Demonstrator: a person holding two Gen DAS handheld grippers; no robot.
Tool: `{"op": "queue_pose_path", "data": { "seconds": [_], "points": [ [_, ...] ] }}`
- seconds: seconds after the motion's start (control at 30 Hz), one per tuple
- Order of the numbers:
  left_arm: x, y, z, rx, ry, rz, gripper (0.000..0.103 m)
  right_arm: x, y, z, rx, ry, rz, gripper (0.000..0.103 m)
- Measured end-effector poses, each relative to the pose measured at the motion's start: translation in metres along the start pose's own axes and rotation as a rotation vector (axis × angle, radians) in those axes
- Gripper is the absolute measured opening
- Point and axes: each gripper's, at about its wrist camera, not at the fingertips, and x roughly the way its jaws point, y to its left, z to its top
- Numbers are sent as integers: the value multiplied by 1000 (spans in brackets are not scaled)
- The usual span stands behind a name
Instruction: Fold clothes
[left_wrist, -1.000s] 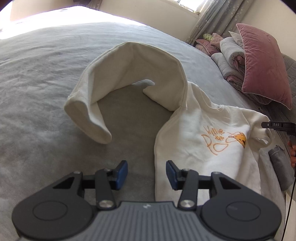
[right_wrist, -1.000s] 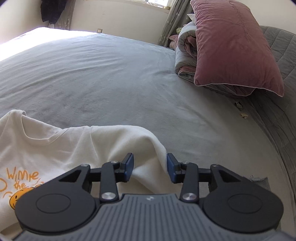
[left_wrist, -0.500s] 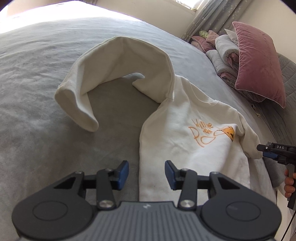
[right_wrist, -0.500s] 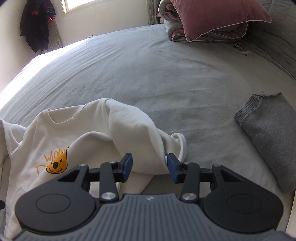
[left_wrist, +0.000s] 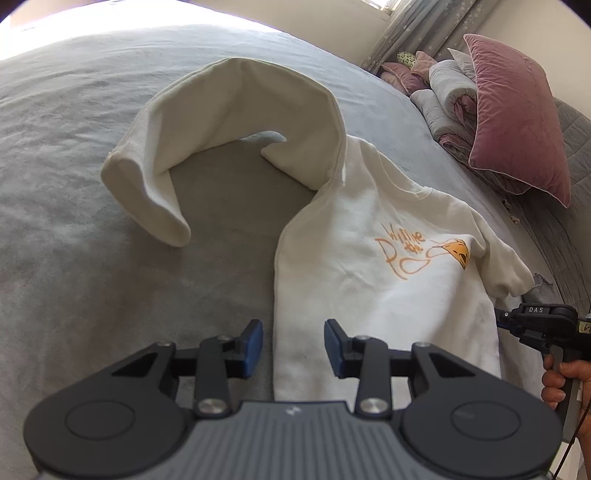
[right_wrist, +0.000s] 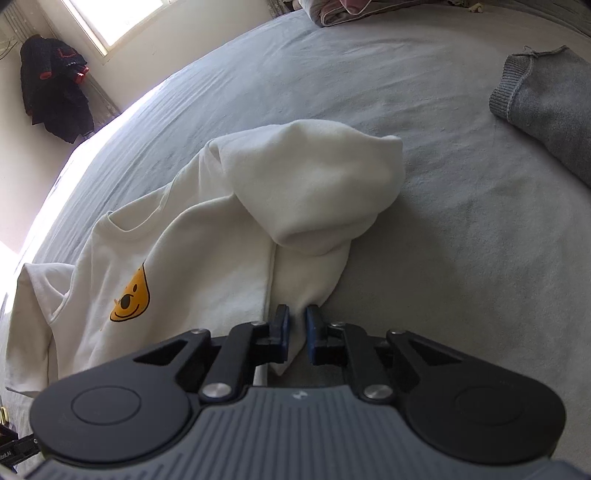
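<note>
A cream sweatshirt (left_wrist: 369, 266) with an orange bear print lies face up on the grey bed (left_wrist: 74, 184). Its left sleeve (left_wrist: 221, 122) curls up in an arch away from the body. My left gripper (left_wrist: 293, 345) is open and empty, just above the sweatshirt's bottom left corner. In the right wrist view the sweatshirt's (right_wrist: 177, 266) right sleeve (right_wrist: 314, 192) is bunched and folded back. My right gripper (right_wrist: 295, 328) is nearly closed, its jaws pinching the sleeve's cuff end. It also shows in the left wrist view (left_wrist: 517, 321) at the garment's right edge.
A folded grey knit garment (right_wrist: 546, 110) lies on the bed to the right of the sleeve. A pink pillow (left_wrist: 517, 122) and rolled blankets (left_wrist: 443, 92) are stacked at the headboard. A dark jacket (right_wrist: 55, 92) hangs by the window.
My right gripper has moved down to the sleeve's cuff and closed from wide open onto the fabric. My left gripper stays open and has shifted slightly near the bottom hem.
</note>
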Motion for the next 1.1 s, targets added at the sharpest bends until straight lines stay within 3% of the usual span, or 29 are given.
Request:
{"op": "queue_pose_path", "data": {
  "seconds": [0.27,0.47,0.63,0.67,0.7,0.73,1.1],
  "points": [
    [1,1,1,1,4,3,36,-12,-2,7,-40,-69,-84,1],
    [0,0,-1,23,16,14,28,-31,-19,12,-21,-88,-115,2],
    [-3,3,-4,17,38,6,28,-47,-33,16,-6,-104,-141,21],
    [-4,4,-5,12,43,2,28,-50,-35,17,-3,-107,-146,27],
    [-5,5,-6,6,47,-2,28,-53,-38,18,0,-111,-151,44],
    [-7,6,-8,0,51,-6,28,-56,-38,13,9,-102,-137,50],
    [-28,24,-40,-96,114,-128,28,-82,-7,-84,140,78,164,50]
  ]
}}
